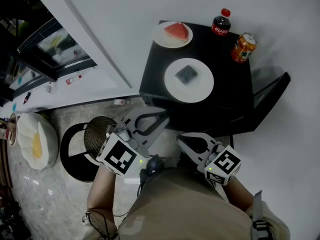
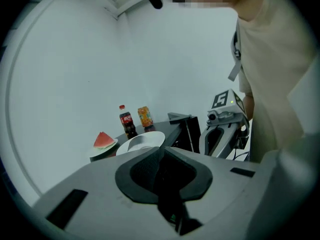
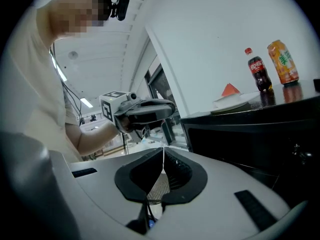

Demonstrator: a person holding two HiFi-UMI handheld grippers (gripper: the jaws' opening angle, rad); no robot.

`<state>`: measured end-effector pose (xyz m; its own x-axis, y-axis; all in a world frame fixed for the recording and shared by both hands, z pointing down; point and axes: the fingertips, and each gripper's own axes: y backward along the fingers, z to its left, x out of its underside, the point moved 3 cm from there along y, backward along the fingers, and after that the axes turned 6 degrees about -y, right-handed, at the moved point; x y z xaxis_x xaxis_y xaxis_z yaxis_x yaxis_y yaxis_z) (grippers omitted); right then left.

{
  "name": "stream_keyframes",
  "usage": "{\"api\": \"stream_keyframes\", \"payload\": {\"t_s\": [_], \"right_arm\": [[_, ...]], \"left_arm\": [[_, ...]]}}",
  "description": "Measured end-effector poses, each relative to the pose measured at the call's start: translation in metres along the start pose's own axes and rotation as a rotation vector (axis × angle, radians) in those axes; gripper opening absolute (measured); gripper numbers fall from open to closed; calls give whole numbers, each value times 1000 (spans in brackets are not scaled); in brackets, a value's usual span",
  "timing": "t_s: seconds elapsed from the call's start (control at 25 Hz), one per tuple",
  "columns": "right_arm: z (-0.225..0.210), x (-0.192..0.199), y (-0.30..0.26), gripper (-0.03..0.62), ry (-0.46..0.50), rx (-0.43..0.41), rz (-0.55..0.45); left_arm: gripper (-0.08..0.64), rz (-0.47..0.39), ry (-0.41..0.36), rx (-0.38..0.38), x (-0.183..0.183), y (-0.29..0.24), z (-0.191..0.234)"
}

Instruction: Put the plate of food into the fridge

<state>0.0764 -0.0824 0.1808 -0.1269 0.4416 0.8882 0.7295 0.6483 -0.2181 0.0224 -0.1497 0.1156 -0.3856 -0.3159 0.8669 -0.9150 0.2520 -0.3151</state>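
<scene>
Two white plates rest on top of a low black fridge (image 1: 155,69). The nearer plate (image 1: 188,79) carries a dark piece of food, and it also shows past my left jaws as a white plate (image 2: 142,141). The farther plate (image 1: 172,33) holds a watermelon slice (image 3: 231,90). My left gripper (image 1: 162,115) is shut and empty, just before the fridge's near left corner. Lower down and in front of the fridge, my right gripper (image 1: 181,140) is likewise shut with nothing in it. Each gripper view has the other gripper in it.
A cola bottle (image 1: 221,23) and an orange can (image 1: 243,47) stand at the back of the fridge top. A black panel (image 1: 272,91) juts out at the fridge's right. A round mesh-topped stool (image 1: 97,134) stands to my left, and a glass-fronted cabinet (image 1: 50,49) is farther left.
</scene>
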Motion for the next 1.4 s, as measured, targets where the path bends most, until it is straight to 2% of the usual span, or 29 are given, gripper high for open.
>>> {"api": "stream_keyframes", "payload": {"t_s": [0.08,0.12,0.16,0.36,0.64,0.84,1.08,1.32,1.4], "right_arm": [[-4,-1,3,23,-4,-5,0],[-7,-1,4,23,-6,-8,-3],[-9,-2,6,23,-9,-10,-6],[-20,0,14,22,-18,-12,6],[-27,2,22,23,-25,-17,3],[-30,4,30,23,-41,-5,-4],[-32,5,35,23,-42,4,-4],[-28,7,32,23,-41,2,2],[-27,6,30,23,-37,-1,5]], "left_arm": [[36,32,-19,8,1,-6,0],[115,47,-27,16,2,-9,0],[158,65,-42,23,3,-13,-1],[242,206,-218,14,9,-36,2],[259,392,-504,4,22,-68,9],[259,458,-613,10,27,-80,7],[258,471,-655,-26,28,-90,10],[253,479,-671,-6,33,-91,5],[225,468,-665,-11,31,-90,6]]}}
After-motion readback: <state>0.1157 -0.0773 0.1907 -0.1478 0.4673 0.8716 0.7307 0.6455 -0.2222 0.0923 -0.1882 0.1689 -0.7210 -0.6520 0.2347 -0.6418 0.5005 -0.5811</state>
